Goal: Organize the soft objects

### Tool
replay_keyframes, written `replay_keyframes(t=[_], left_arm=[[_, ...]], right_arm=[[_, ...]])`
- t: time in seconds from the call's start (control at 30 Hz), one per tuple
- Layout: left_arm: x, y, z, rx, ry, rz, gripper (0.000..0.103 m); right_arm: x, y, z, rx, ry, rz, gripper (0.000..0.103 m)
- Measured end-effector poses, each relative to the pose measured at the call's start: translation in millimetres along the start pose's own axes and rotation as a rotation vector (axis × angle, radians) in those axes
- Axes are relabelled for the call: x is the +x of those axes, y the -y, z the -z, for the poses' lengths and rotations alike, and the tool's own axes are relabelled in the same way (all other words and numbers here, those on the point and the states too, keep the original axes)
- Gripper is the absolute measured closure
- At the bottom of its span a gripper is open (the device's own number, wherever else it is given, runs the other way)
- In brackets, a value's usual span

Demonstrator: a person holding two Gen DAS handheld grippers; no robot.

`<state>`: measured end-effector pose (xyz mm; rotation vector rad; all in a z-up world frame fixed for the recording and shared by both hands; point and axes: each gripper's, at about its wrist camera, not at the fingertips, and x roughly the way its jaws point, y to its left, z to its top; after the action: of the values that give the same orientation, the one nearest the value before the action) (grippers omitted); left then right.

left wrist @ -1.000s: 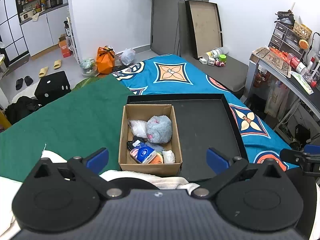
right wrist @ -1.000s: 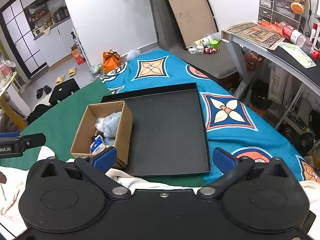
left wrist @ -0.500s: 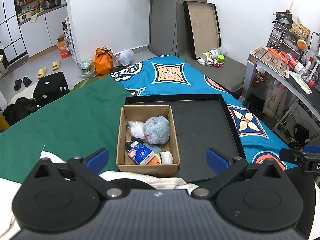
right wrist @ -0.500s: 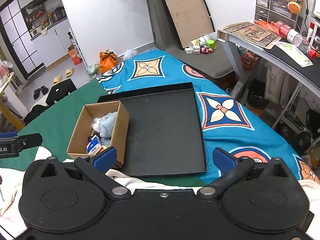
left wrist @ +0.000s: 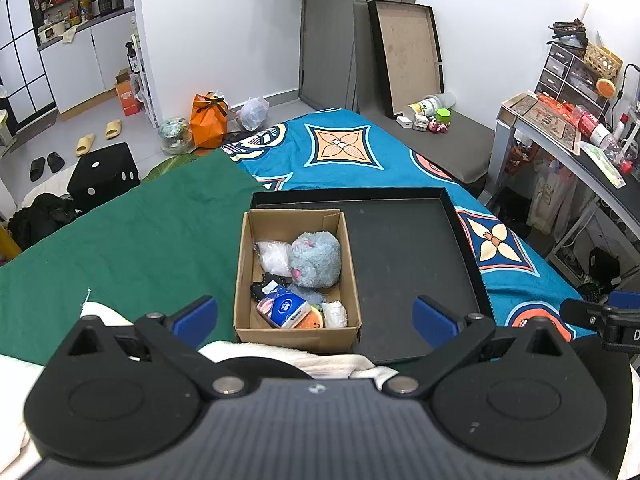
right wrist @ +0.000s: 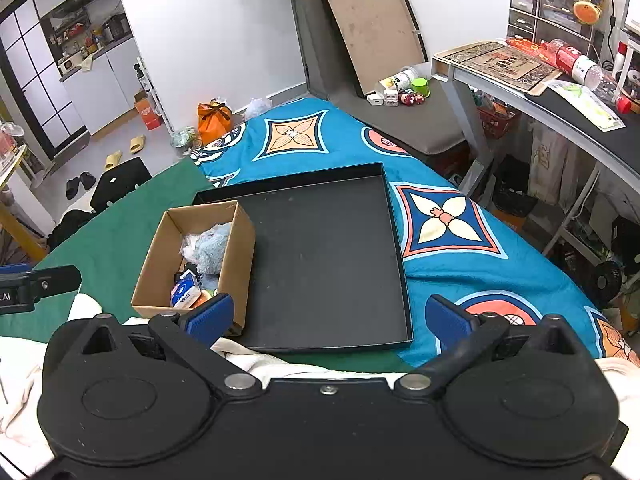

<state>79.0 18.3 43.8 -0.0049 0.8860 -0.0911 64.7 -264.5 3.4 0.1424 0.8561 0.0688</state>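
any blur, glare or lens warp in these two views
Left wrist view: sharp and evenly lit, no motion blur; fisheye bows the doorway and walls, corners vignetted black; the cardboard box contents read clearly. Right wrist view: equally sharp, the desk edge curves strongly, faint sheen on the black tray, no harsh glare.

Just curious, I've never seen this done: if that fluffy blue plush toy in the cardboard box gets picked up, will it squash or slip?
The blue plush toy looks fuzzy and rounded, so it would probably squash under a gripper rather than slip. It seems light for its size. Wedged against the clear bag in the cardboard box, it may drag that along.
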Motion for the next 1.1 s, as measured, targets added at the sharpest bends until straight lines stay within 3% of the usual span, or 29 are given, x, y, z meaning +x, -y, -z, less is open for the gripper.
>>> replay_keyframes(t=[1.1], left_arm=[[12,4,-9,-0.004,0.007,0.008,0.0]], right_arm=[[11,7,-3,0.003,-0.014,0.006,0.0]])
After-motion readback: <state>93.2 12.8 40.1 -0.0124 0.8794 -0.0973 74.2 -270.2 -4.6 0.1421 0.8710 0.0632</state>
